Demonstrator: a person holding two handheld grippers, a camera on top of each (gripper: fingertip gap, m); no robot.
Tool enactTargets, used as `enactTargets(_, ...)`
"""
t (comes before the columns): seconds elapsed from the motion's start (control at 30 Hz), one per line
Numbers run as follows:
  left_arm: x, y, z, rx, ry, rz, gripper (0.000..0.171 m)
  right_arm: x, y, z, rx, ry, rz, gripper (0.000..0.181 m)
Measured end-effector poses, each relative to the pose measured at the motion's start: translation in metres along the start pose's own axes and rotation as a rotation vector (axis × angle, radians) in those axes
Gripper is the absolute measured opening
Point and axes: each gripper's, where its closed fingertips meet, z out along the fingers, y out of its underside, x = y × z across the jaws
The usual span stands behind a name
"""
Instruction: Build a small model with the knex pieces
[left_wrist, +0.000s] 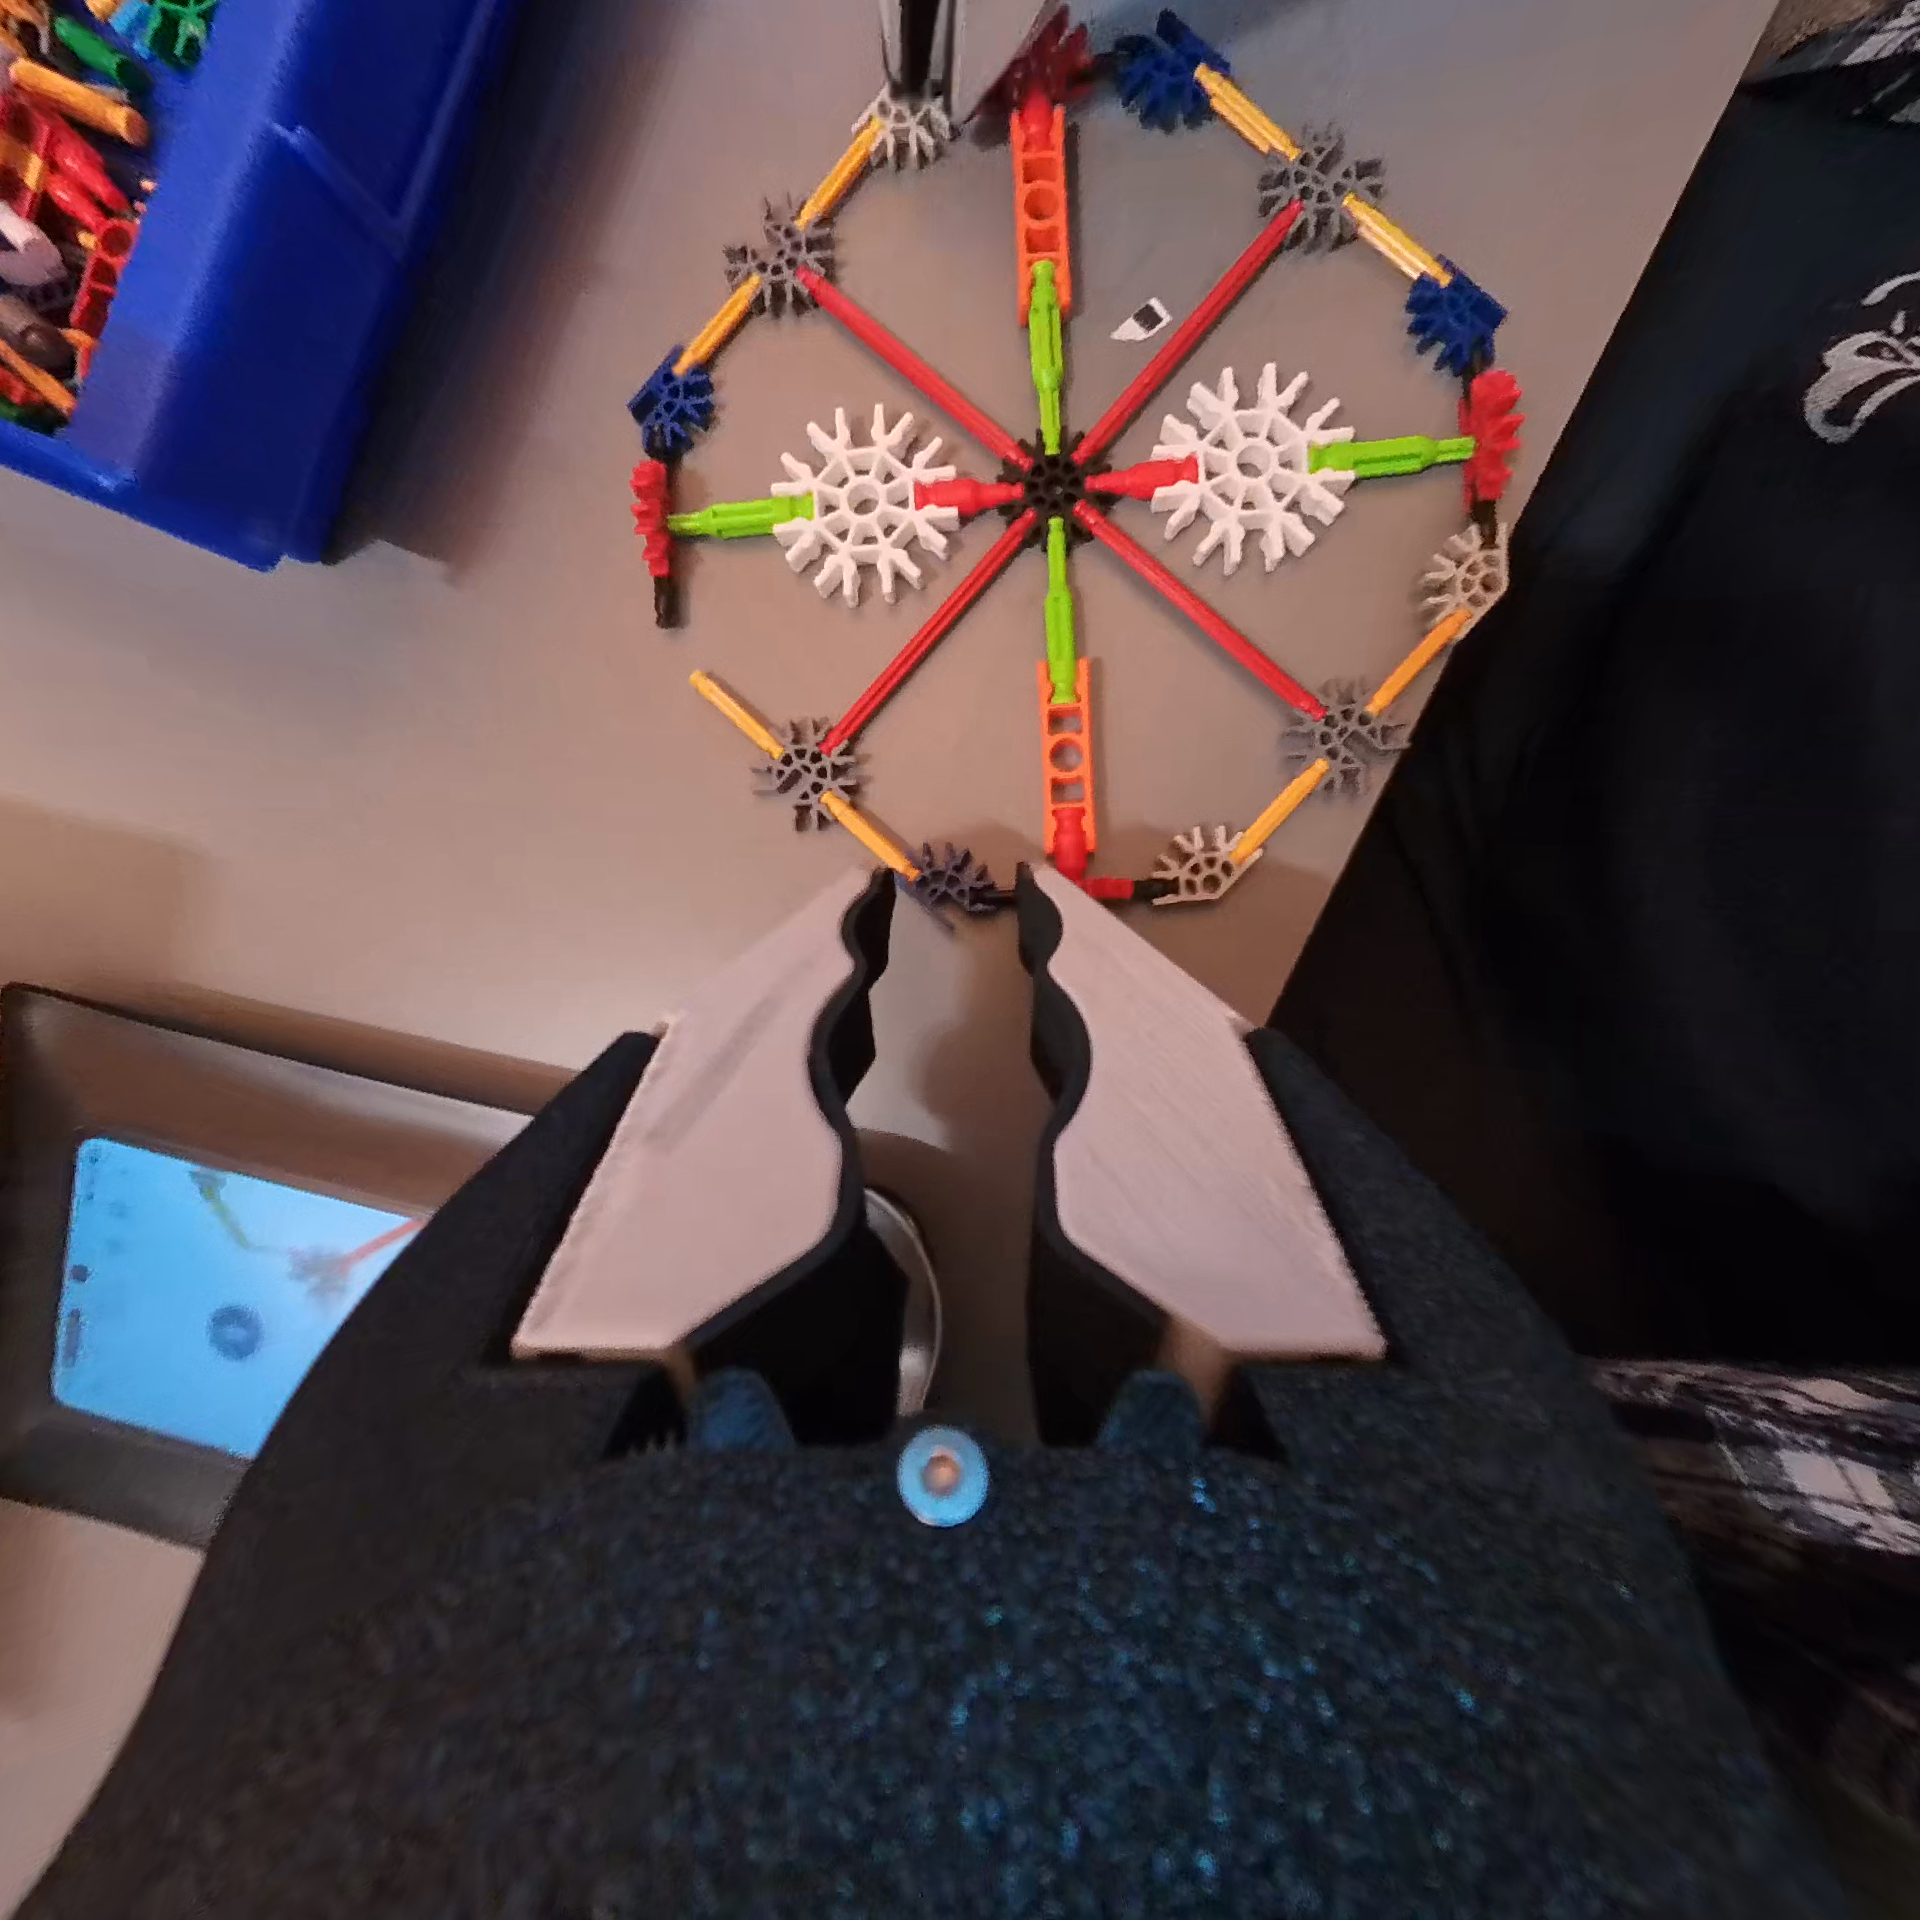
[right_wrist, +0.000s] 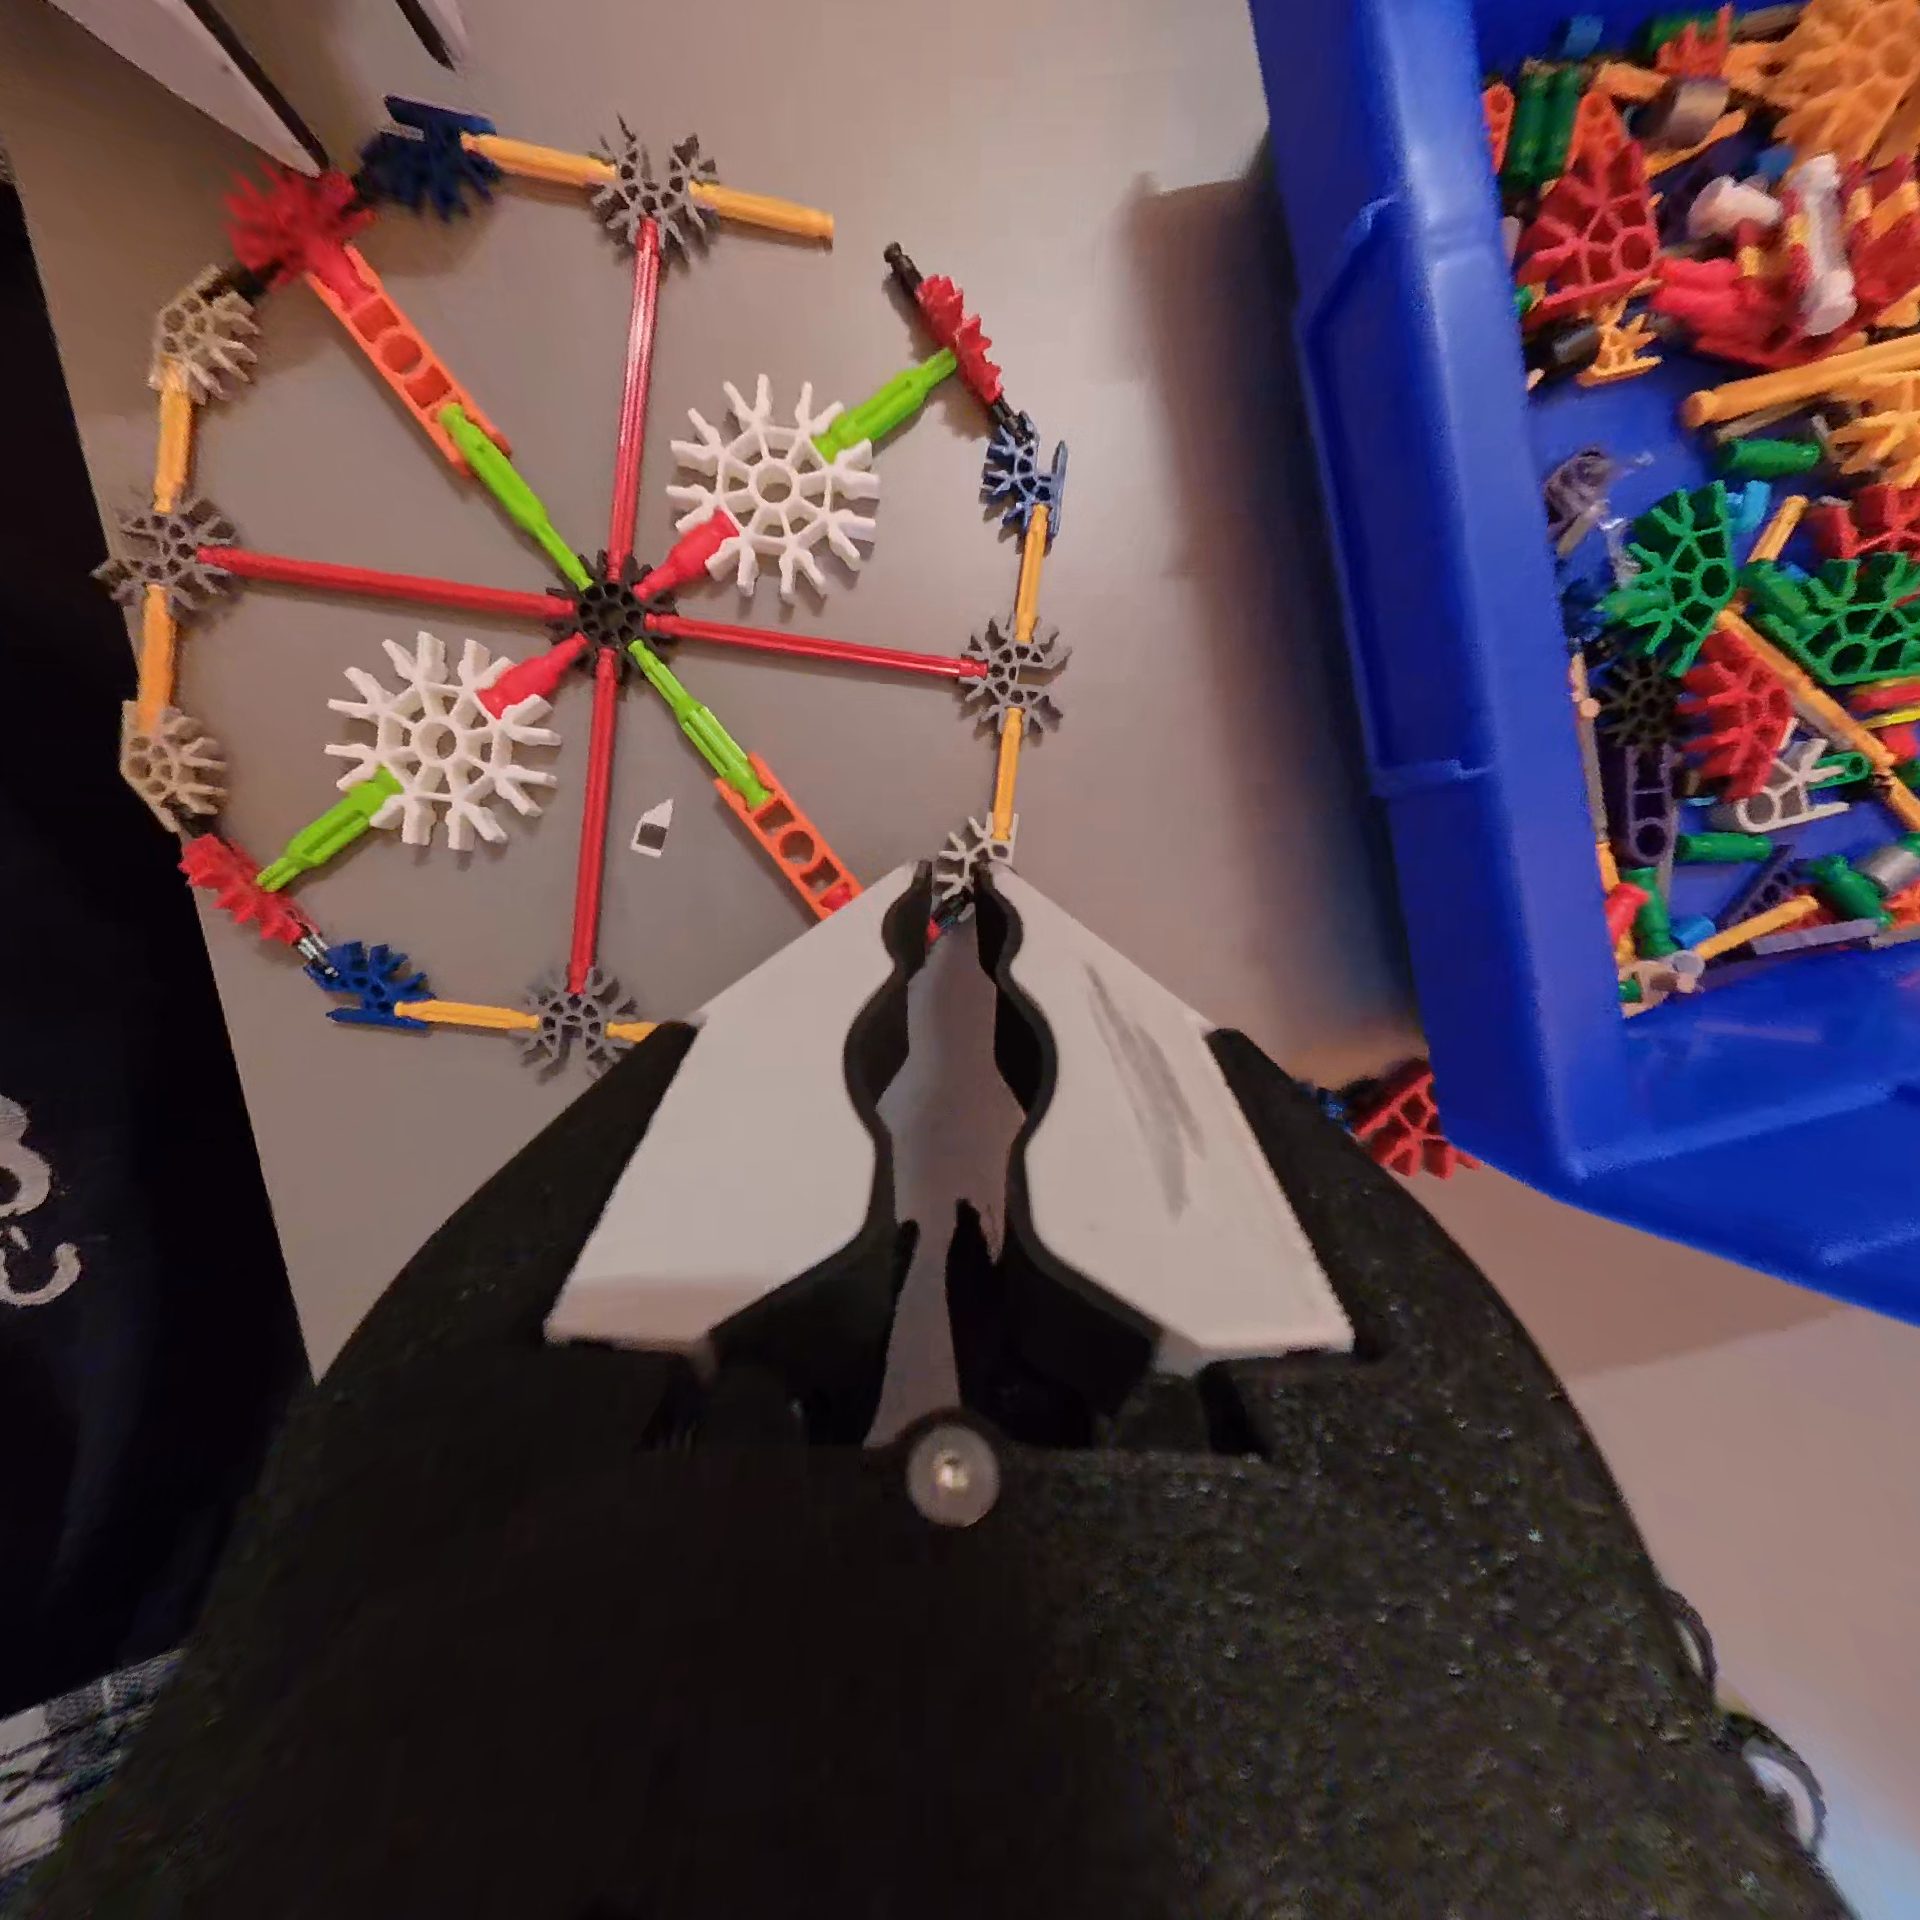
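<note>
The left tongs (left_wrist: 956, 894), narrowly spread, are set about the wheel's (left_wrist: 1049, 483) blue rim connector (left_wrist: 951, 878); the right tongs (right_wrist: 951, 883) are pinching a grey connector (right_wrist: 971, 852) opposite.

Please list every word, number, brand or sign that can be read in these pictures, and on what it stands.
None can be read.
Screen: lit pale blue, too blurred for any text.
Small white and black tag on the table: too small to read.
Dark garment: a pale emblem, no legible letters.
Blue bin: no label visible.
</note>
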Motion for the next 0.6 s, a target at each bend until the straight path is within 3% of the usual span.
enactTargets(0.33,0.009,0.0,-0.006,0.047,-0.015,-0.037,0.026,0.0,-0.004,-0.027,0.059,0.022,0.037,0.009)
enactTargets(0.6,0.029,-0.001,-0.003,0.066,-0.012,-0.07,0.026,-0.009,0.015,-0.009,-0.036,0.028,0.014,0.01)
